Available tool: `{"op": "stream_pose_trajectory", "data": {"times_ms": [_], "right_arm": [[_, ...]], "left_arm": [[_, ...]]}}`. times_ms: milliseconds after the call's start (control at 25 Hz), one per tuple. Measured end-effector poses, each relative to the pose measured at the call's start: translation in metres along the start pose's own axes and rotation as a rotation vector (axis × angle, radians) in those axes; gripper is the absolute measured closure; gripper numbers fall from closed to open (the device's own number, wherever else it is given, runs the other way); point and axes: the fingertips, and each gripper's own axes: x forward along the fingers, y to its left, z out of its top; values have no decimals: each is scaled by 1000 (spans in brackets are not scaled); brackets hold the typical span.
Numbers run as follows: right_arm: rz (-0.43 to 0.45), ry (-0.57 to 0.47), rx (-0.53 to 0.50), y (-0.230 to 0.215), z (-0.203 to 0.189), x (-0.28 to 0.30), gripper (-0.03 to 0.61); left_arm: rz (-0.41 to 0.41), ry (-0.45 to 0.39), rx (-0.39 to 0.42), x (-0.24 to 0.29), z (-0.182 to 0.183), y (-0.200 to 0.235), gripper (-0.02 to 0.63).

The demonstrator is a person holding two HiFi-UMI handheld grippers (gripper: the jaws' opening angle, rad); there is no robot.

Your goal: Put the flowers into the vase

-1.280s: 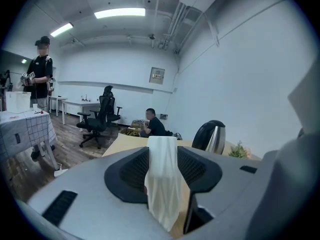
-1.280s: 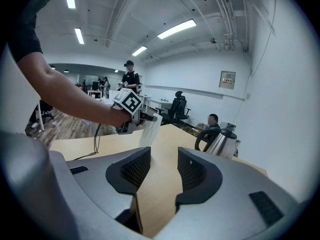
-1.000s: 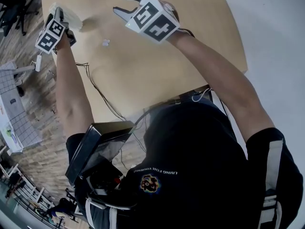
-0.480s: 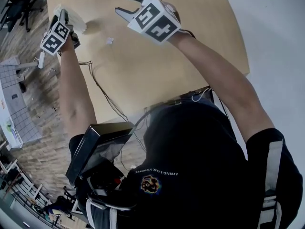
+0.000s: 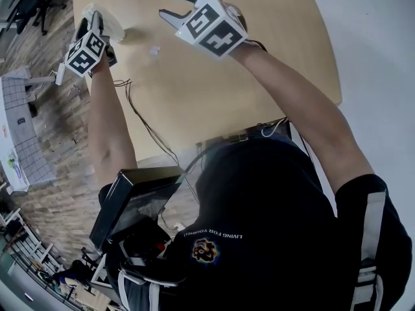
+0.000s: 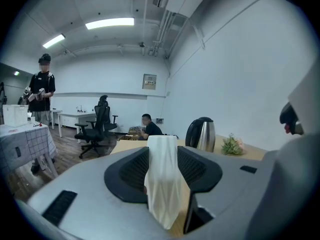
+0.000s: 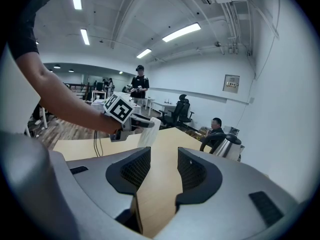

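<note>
A white faceted vase (image 6: 162,184) stands between the jaws of my left gripper (image 6: 164,171), and both pads press on its sides. From the head view this gripper (image 5: 97,26) holds the vase (image 5: 109,23) over the table's far left corner. The right gripper view shows the vase (image 7: 149,130) tilted in the left gripper (image 7: 136,124). A small bunch of flowers (image 6: 232,145) lies on the table beyond a kettle. My right gripper (image 5: 170,4) hovers open over the tabletop, with nothing between its jaws (image 7: 162,171).
A black and steel kettle (image 6: 202,133) stands on the wooden table (image 5: 259,57). A small white scrap (image 5: 154,50) lies on the tabletop between the grippers. Cables (image 5: 139,118) hang off the table's near edge. Office chairs, other tables and people are in the room behind.
My left gripper, with the vase in it, has shifted a little to the right, toward the right gripper. The right gripper has stayed in place.
</note>
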Motion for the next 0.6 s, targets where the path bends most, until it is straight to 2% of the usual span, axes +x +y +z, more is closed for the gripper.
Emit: {"op": "stream_pose_trajectory", "data": {"times_ms": [280,600], "right_arm": [[14,-16,-9,4,1,-1,416],[34,-10,-22,9,4,3,416]], "left_arm": [[3,-32,34,-16,-7,-7,430],[20,-22,49,-28,-10,-2,426]]}}
